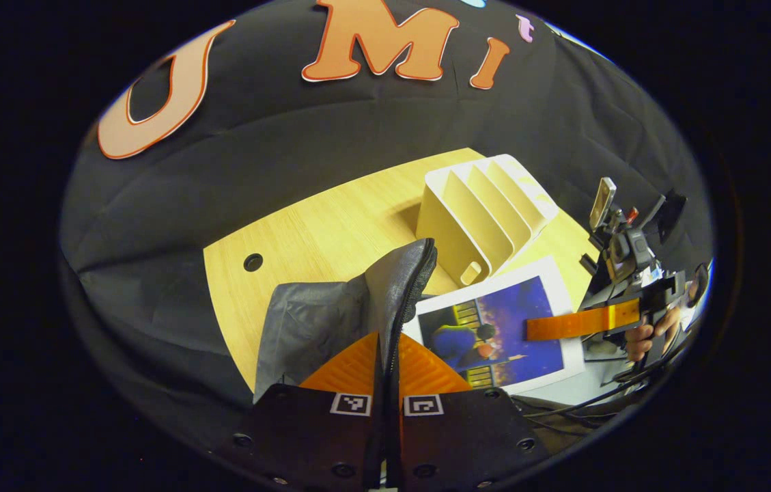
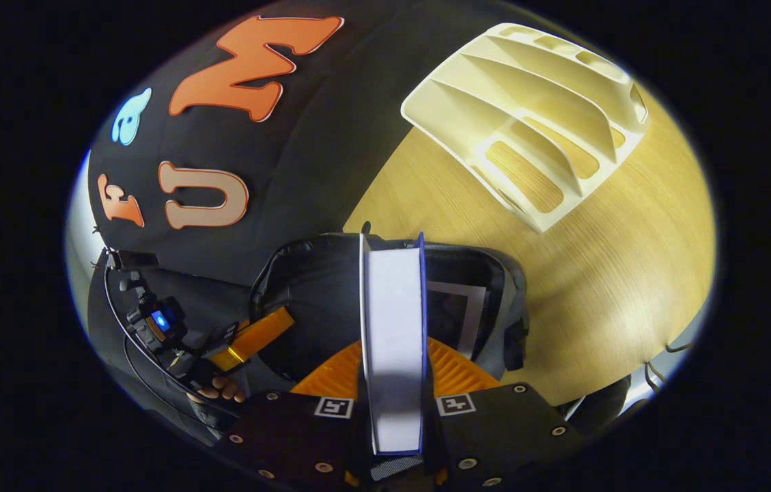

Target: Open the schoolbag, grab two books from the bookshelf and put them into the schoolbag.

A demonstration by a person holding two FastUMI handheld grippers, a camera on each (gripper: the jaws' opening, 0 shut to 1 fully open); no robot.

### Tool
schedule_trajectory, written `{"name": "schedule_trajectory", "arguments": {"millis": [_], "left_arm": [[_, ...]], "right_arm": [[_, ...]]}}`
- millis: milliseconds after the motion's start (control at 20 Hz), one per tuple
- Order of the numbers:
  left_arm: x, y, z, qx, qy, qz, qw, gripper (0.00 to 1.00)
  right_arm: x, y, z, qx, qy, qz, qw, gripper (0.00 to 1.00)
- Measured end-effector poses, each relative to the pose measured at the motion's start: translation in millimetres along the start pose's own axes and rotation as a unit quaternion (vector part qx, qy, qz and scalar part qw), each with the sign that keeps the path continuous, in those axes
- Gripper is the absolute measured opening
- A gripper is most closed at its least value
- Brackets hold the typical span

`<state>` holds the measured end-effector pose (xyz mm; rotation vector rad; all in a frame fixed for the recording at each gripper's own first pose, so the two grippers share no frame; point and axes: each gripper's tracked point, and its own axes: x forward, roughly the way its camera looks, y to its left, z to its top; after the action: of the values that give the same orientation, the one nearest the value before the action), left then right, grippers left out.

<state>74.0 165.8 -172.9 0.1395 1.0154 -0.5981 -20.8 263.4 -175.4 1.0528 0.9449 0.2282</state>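
While the left gripper (image 1: 385, 369) pinches the schoolbag (image 2: 487, 301) rim, holding its mouth open, the right gripper (image 2: 392, 383) clamps a book (image 2: 392, 321) edge-on, its long axis pointing far, poised just above that opening.

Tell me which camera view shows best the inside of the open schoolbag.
The right gripper view: it looks down into the open schoolbag, where a book held by the right gripper is going in. The left gripper view shows the bag's grey outside and zipper edge.

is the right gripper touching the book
Touching. The right gripper view shows the right gripper with both fingers pressed on the covers of the upright book, over the open schoolbag.
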Motion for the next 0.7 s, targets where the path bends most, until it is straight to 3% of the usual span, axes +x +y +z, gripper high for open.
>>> {"name": "schedule_trajectory", "arguments": {"millis": [700], "left_arm": [[-8, -19, 8, -0.025, -0.049, -0.041, 0.998, 0.04]], "right_arm": [[92, -4, -30, 0.045, -0.005, 0.027, 0.999, 0.30]]}}
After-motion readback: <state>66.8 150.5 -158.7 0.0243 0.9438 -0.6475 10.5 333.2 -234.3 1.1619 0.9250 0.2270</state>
